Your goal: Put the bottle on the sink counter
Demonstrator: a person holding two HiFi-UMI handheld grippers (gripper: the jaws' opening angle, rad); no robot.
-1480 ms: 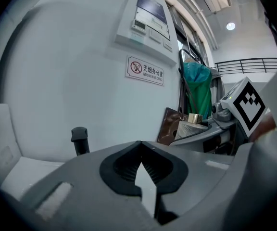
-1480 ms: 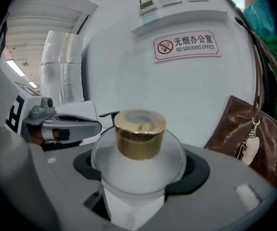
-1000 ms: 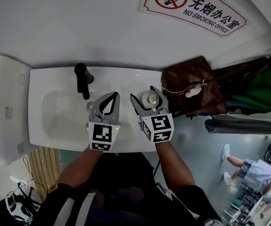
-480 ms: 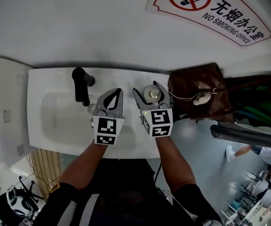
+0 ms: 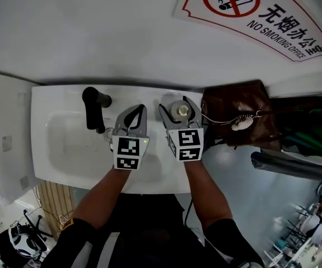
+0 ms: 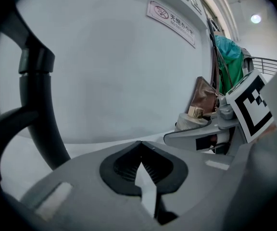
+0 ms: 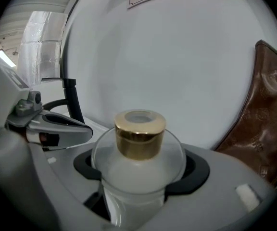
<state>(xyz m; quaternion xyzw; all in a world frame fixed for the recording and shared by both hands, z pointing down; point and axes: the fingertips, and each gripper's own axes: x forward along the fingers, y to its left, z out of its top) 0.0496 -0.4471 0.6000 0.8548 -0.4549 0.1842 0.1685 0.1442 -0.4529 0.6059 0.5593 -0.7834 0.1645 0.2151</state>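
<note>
Holding bottle point(image 7: 138, 153) in right gripper point(image 5: 176, 107) — jaws partway apart, pinching glass body under gold cap. Over right rear corner of sink counter point(image 5: 144, 94), near wall, just beside brown bag point(image 5: 236, 116); contact with counter unclear. Left gripper point(image 5: 140, 111) tips together, empty — over basin, near faucet point(image 5: 94, 109), not touching.

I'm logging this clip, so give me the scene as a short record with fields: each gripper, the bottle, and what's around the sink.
Left gripper: shut, empty, over the sink
Right gripper: shut on bottle
Bottle: upright, frosted, gold cap, at the sink's right rear corner; whether it touches the counter is unclear
Faucet: black, left of both grippers
Bag: brown, right of the bottle
Sign: no-smoking, on the wall
</note>
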